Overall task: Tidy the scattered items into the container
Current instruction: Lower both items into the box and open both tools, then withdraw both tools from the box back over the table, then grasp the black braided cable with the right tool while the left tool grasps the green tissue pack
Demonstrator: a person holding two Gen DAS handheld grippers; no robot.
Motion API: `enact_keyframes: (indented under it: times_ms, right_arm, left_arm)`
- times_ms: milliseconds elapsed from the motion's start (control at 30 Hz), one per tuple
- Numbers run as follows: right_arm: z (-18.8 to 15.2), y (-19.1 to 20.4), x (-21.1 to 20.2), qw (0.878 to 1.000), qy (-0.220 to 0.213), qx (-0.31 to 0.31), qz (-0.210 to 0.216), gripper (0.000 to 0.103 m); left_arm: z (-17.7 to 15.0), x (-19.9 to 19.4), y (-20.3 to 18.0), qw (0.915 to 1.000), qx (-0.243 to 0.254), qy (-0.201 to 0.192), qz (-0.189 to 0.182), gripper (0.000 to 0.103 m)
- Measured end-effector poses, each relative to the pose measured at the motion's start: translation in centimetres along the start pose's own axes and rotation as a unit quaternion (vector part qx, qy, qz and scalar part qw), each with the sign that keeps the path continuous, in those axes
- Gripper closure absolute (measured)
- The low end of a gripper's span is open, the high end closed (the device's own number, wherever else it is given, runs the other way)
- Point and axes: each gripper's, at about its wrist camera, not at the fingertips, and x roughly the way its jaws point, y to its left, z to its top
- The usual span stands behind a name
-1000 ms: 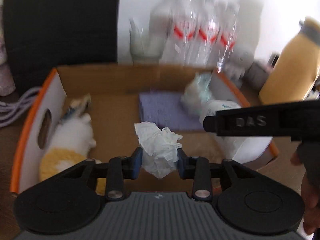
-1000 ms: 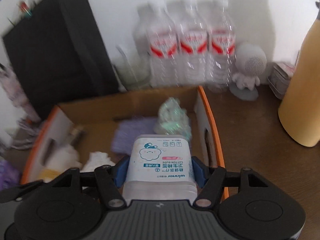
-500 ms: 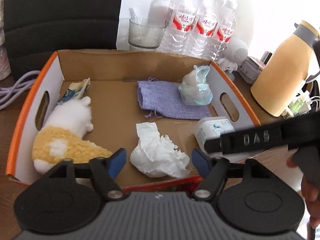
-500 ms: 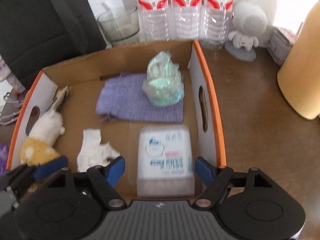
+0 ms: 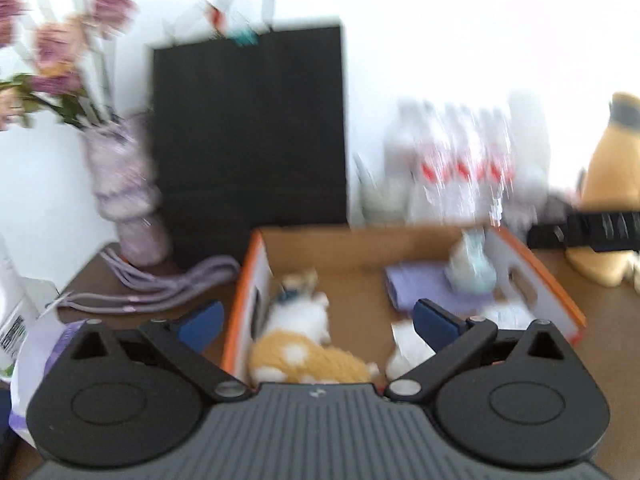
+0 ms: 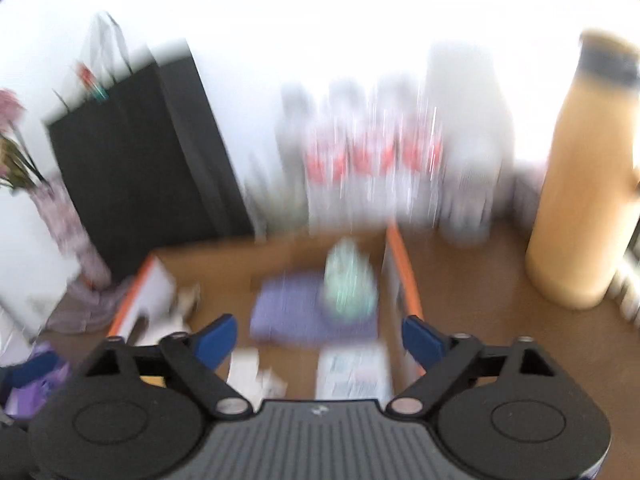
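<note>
The cardboard box (image 5: 256, 276) with orange rims sits on the brown table; it also shows in the right wrist view (image 6: 404, 276). In it lie a yellow-and-white plush toy (image 5: 304, 344), a crumpled white tissue (image 5: 408, 352), a purple cloth pouch (image 5: 424, 284), a pale green plastic bag (image 5: 472, 268) and a white cotton-bud box (image 6: 354, 372). My left gripper (image 5: 316, 322) is open and empty, drawn back at the box's near-left side. My right gripper (image 6: 318, 338) is open and empty, above the box's near edge. Both views are blurred.
A black paper bag (image 5: 248, 128) stands behind the box. Water bottles (image 6: 376, 168) line the wall. A yellow thermos (image 6: 588, 184) stands at the right. A vase of flowers (image 5: 124, 196) and purple cables (image 5: 160, 284) are at the left. A purple-and-white object (image 5: 36, 356) lies near left.
Both grippers have let go: the tissue and the cotton-bud box now lie in the box. Both grippers have pulled back and up, the left one also leftward.
</note>
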Motion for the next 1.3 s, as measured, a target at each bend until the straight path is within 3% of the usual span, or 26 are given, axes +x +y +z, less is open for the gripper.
enact_keyframes:
  times_ms: [67, 267, 500, 633, 733, 867, 967, 1067, 1300]
  right_arm:
    - [-1.6, 0.3, -1.0, 0.999, -0.035, -0.029, 0.003, 0.01]
    - [-2.8, 0.1, -2.6, 0.998, -0.047, -0.02, 0.02, 0.01]
    - [-4.4, 0.4, -5.5, 0.997, -0.06, -0.052, 0.015, 0.01]
    - [-8.1, -0.2, -10.7, 0.996, -0.067, -0.06, 0.029, 0.01]
    - [-12.5, -0.7, -14.9, 0.994, -0.078, -0.058, 0.04, 0.009]
    - [-18.5, -1.4, -18.8, 0.994, -0.065, -0.061, 0.06, 0.009]
    - [-20.9, -1.7, -19.0, 0.996, -0.023, -0.061, 0.054, 0.009]
    - [-20.9, -1.8, -17.7, 0.997, -0.004, -0.058, 0.055, 0.012]
    - [-17.6, -1.0, -12.0, 0.997, 0.023, -0.051, 0.061, 0.038]
  left_arm:
    - [-0.3, -0.5, 0.4, 0.9999, -0.012, -0.006, -0.001, 0.0]
    - [-0.6, -1.1, 0.5, 0.9991, -0.038, -0.015, -0.006, 0.0]
    - [-2.5, -4.9, -0.1, 0.9998, -0.013, -0.016, 0.007, 0.0]
    - [-6.9, -10.9, 0.6, 0.9991, 0.003, -0.041, -0.012, 0.0]
    - [-11.5, -15.0, 1.3, 0.9992, -0.004, -0.038, -0.009, 0.0]
    - [-17.2, -18.2, 1.8, 0.9997, -0.002, 0.007, -0.023, 0.0]
    - [-18.5, -17.7, 2.0, 0.9986, 0.014, 0.045, -0.022, 0.0]
    - [-17.6, -16.3, 2.3, 0.9985, 0.016, 0.047, -0.024, 0.0]
    - [-13.8, -11.2, 1.3, 0.9971, 0.036, 0.031, -0.06, 0.0]
